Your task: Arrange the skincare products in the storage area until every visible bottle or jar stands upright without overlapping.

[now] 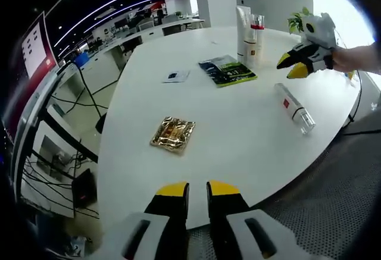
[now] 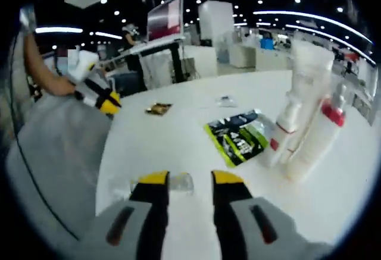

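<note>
right gripper (image 2: 190, 184) spread — empty | lying bottle (image 2: 178, 182) just beyond (between jaws)

One clear bottle (image 1: 293, 107) is laid flat near the table's edge; the white tubes (image 1: 249, 31) are stood upright together.

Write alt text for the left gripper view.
A white round table holds a clear bottle lying on its side, upright tubes, a gold packet and a green sachet. The left gripper hangs open at the near edge; the right gripper hovers above the bottle.
</note>
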